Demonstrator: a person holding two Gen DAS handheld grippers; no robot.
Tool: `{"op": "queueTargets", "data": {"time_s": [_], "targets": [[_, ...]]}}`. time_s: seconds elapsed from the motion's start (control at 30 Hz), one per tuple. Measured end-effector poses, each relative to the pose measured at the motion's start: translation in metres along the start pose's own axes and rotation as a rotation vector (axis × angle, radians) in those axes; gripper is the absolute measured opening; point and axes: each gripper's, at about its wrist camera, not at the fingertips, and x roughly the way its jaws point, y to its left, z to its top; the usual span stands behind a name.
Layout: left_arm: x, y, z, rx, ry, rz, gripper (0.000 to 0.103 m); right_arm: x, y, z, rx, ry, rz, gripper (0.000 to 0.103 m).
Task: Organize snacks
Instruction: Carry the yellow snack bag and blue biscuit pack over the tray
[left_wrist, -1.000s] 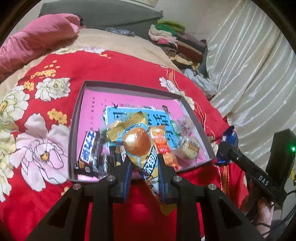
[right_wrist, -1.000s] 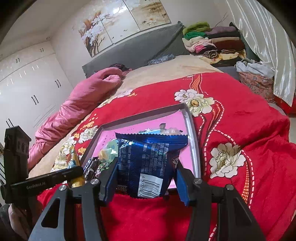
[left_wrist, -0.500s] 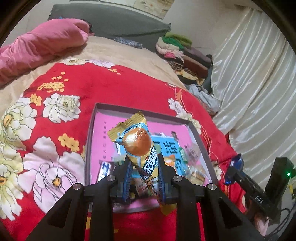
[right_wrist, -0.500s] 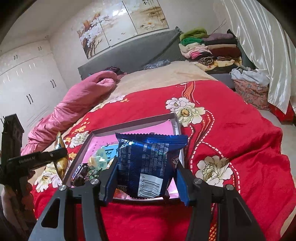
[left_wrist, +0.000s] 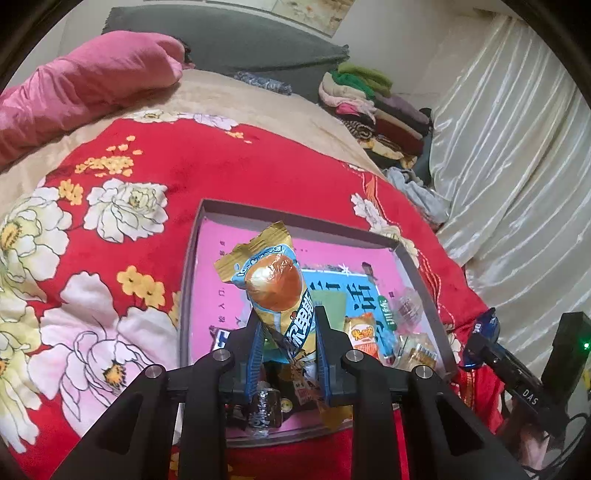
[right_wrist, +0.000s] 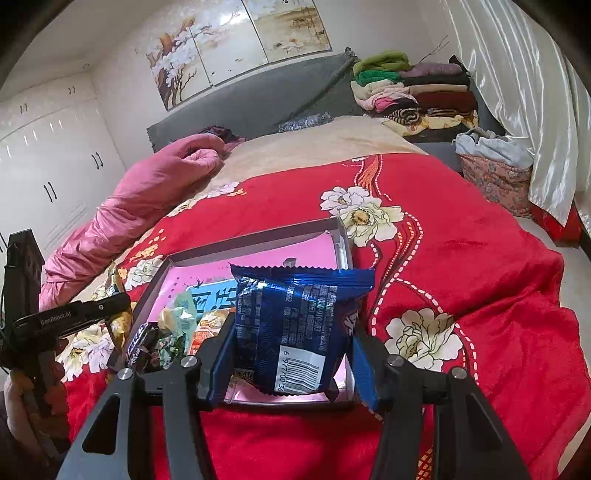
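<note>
A shallow grey box (left_wrist: 295, 218) with a pink floor lies on the red flowered blanket; it also shows in the right wrist view (right_wrist: 258, 236). Several small snacks lie at its near end. My left gripper (left_wrist: 288, 328) is shut on a yellow and blue snack packet (left_wrist: 273, 280) and holds it upright above the box's near end. My right gripper (right_wrist: 291, 339) is shut on a dark blue foil snack packet (right_wrist: 295, 325) and holds it over the box's near right corner. Each gripper shows at the edge of the other's view.
A pink quilt (left_wrist: 85, 85) lies at the far left of the bed. Folded clothes (right_wrist: 413, 88) are stacked at the far right by a white curtain (left_wrist: 517, 147). A grey headboard (right_wrist: 258, 99) stands behind. The blanket (right_wrist: 461, 240) spreads around the box.
My left gripper has lifted and moved left with its packet, so the box sits lower and further right in its view. My right gripper has held its blue packet with little movement.
</note>
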Motion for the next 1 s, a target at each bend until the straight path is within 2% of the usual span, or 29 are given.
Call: {"op": "queueTargets", "data": {"time_s": [0.53,1.0], "targets": [[0.025,-0.027,-0.020,0.119,0.057,0.028,0.026,0.025,0.004,-0.009,-0.080,0.048,-0.040,0.055],[0.034,-0.031,-0.028,0.143,0.096,0.022,0.026,0.046,0.015,-0.019,-0.114,0.082,0.002,0.055]]}}
